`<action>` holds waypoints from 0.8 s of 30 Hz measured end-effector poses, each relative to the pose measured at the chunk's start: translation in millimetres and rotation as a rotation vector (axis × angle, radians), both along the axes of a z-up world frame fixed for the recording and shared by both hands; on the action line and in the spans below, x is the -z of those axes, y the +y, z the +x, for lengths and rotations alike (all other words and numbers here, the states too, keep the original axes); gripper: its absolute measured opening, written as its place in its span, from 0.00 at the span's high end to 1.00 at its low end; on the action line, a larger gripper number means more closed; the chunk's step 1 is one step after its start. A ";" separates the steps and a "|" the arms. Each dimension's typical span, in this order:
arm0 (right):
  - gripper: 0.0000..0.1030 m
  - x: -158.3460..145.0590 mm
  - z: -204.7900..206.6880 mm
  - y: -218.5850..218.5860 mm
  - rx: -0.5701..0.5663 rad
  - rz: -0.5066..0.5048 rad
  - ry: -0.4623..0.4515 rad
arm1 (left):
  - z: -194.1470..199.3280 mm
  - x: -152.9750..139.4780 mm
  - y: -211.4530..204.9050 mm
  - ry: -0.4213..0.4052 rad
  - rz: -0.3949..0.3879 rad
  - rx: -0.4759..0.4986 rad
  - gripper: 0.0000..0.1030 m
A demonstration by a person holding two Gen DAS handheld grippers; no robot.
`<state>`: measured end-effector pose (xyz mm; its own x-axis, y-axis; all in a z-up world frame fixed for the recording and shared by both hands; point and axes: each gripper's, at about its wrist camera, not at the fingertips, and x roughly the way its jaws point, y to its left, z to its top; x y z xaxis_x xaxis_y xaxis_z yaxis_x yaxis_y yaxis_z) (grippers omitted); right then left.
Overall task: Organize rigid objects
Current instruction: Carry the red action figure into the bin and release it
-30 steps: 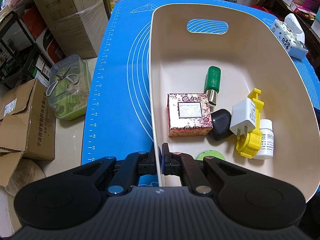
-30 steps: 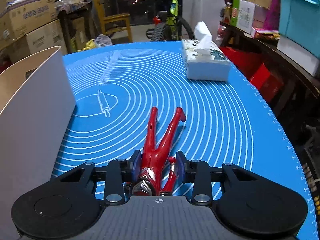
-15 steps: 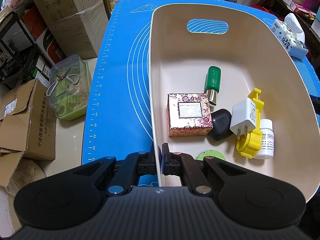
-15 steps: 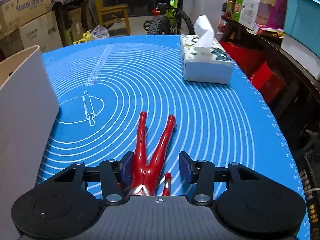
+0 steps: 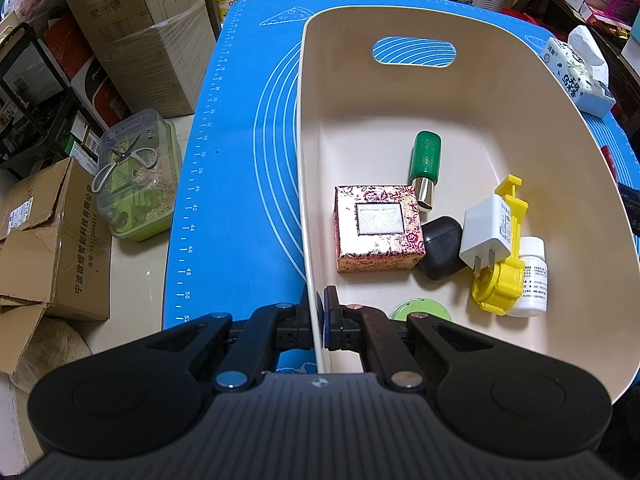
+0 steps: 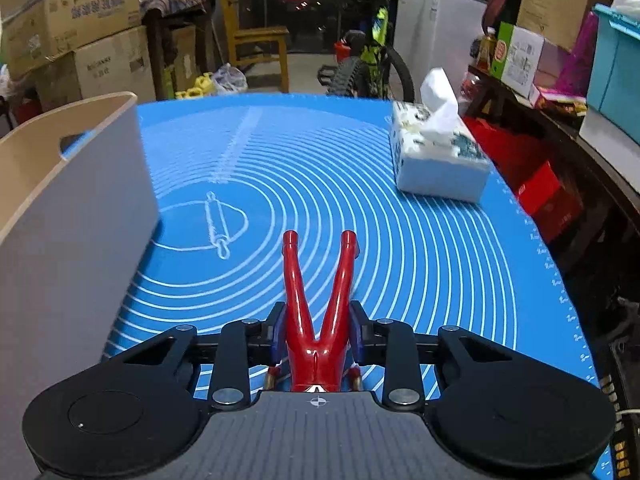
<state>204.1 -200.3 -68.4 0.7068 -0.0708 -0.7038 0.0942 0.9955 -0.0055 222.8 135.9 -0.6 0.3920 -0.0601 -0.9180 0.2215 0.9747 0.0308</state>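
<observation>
**Red toy figure is being pinched**

The shiny red plastic toy figure [image 6: 318, 320] is caught between the jaws of the right gripper [image 6: 318, 338], which are closing on its hips. Its legs are pointed straight ahead, away from the gripper, above the blue rubber mat [image 6: 420, 248] near the mat's front edge. The cream plastic tub [image 5: 500, 92] is found to the left, close by. The tub's side wall is held tight by the left gripper [image 5: 318, 318].
</observation>
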 end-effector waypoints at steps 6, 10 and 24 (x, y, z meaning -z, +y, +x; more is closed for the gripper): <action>0.62 -22.8 -14.8 2.5 -0.021 -0.001 -0.076 | 0.0 0.1 -0.2 0.000 0.000 -0.001 0.95; 0.62 -33.5 -23.9 6.4 -0.033 -0.005 -0.126 | -0.2 0.2 0.0 0.000 -0.001 0.000 0.95; 0.62 -91.4 -37.0 30.9 -0.121 0.017 -0.254 | -0.2 0.2 -0.4 0.000 0.000 0.000 0.95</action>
